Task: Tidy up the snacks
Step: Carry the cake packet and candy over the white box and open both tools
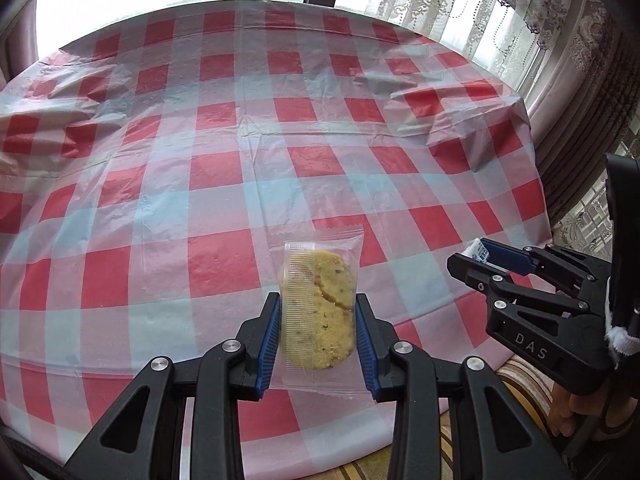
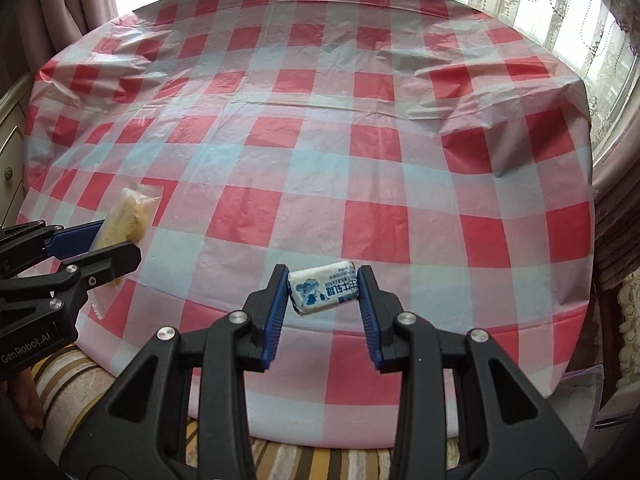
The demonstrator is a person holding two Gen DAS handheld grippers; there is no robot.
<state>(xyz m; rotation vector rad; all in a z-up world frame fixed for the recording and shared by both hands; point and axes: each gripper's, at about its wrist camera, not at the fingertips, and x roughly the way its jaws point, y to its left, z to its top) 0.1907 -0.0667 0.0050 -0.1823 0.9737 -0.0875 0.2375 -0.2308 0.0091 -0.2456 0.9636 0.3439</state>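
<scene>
Left gripper [image 1: 316,334] has its jaws clamped on the sides of a cookie pack [image 1: 320,304], long axis pointing straight out from the jaws, held in the air just over the near edge of the checkered counter [image 1: 224,128]. To its right, the right gripper [image 2: 323,294] is clenched on a small white-and-blue candy [image 2: 323,287], long axis lying crosswise btwn the pads, also hanging over the counter's near edge. No tray or box in view on the counter afaict, so both hands look about equally close to it and either snack just needs lowering onto the cloth imo.
</scene>
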